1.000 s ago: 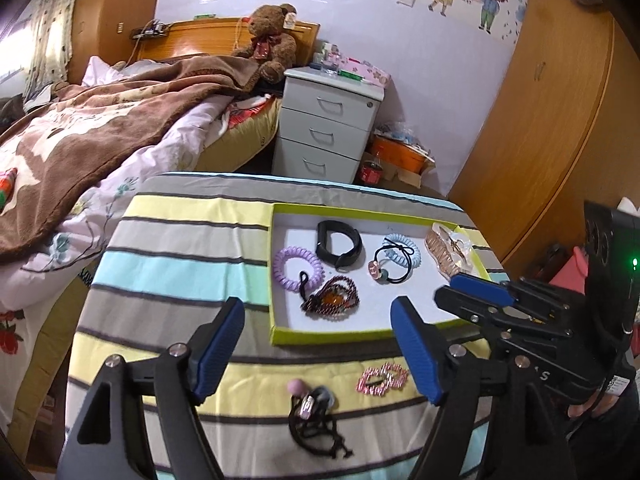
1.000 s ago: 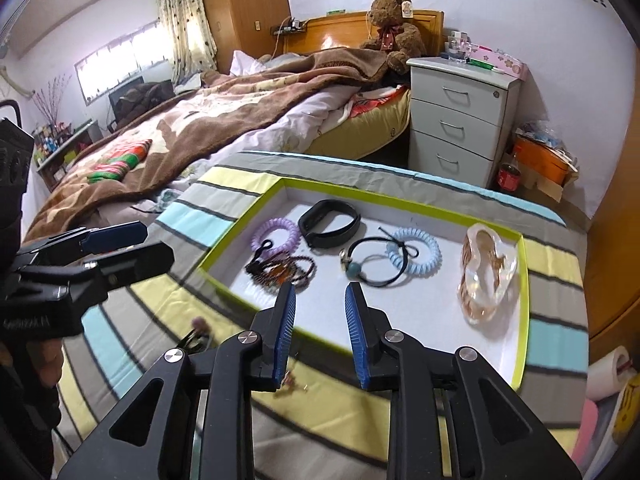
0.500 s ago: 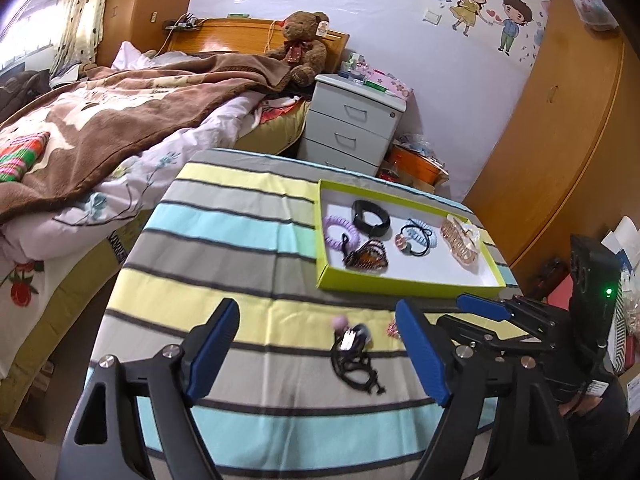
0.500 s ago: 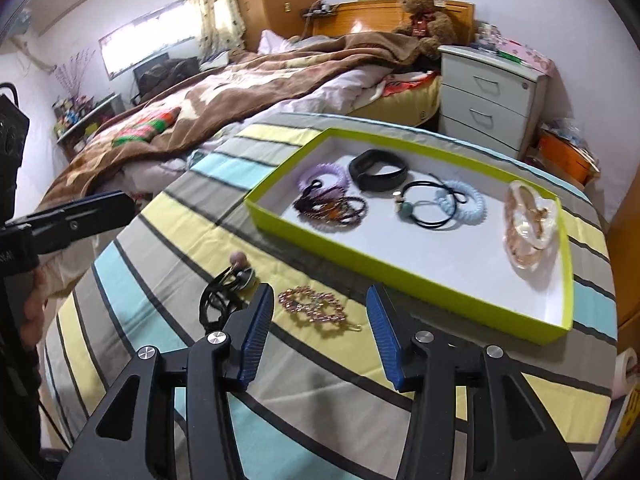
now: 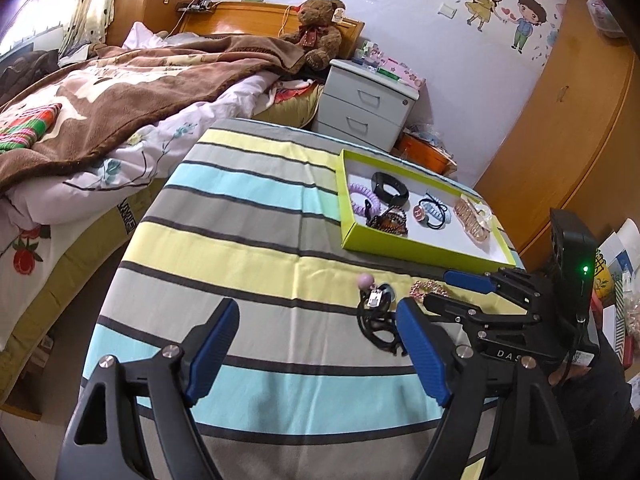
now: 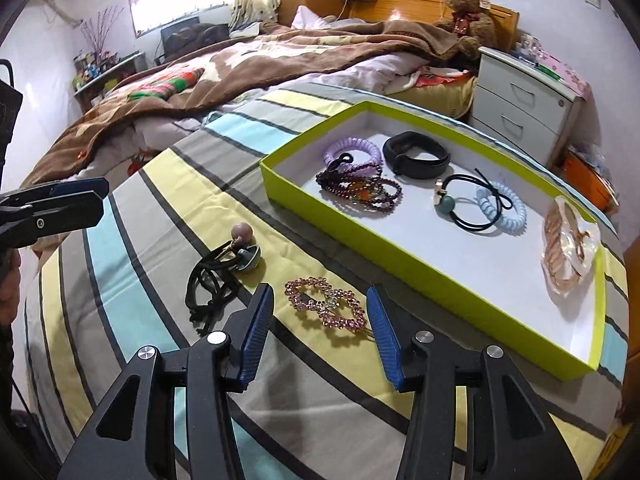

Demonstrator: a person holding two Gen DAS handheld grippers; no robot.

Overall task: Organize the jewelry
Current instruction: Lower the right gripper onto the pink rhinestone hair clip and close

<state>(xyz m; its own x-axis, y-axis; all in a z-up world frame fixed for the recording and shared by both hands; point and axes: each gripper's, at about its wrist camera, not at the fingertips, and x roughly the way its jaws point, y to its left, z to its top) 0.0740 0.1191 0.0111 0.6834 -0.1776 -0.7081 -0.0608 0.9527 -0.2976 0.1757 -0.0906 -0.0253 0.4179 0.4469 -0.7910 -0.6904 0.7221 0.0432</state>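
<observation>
A lime-green box [image 6: 344, 222] with a white floor holds a purple coil tie [image 6: 352, 150], a black band [image 6: 416, 156], a dark bead bracelet [image 6: 360, 188], a black tie with a bead [image 6: 460, 204], a blue coil tie [image 6: 508, 210] and a rose-gold clip [image 6: 568, 240]. On the striped cloth in front lie a pink rhinestone clip [image 6: 324, 306] and black hair ties with beads [image 6: 220, 276]. My right gripper [image 6: 320, 328] is open, its fingers either side of the pink clip. My left gripper [image 5: 316, 344] is open and empty, back from the black ties [image 5: 376, 316].
The striped cloth [image 5: 240, 240] covers a small table. A bed with a brown blanket [image 5: 120, 92] lies to the left. A white drawer unit [image 5: 368, 108] stands behind the table, a wooden wardrobe [image 5: 560, 140] at right.
Both grippers drew back from the box toward the table's near edge. My right gripper opened wider and now frames the pink clip. My left gripper swung left and stayed open.
</observation>
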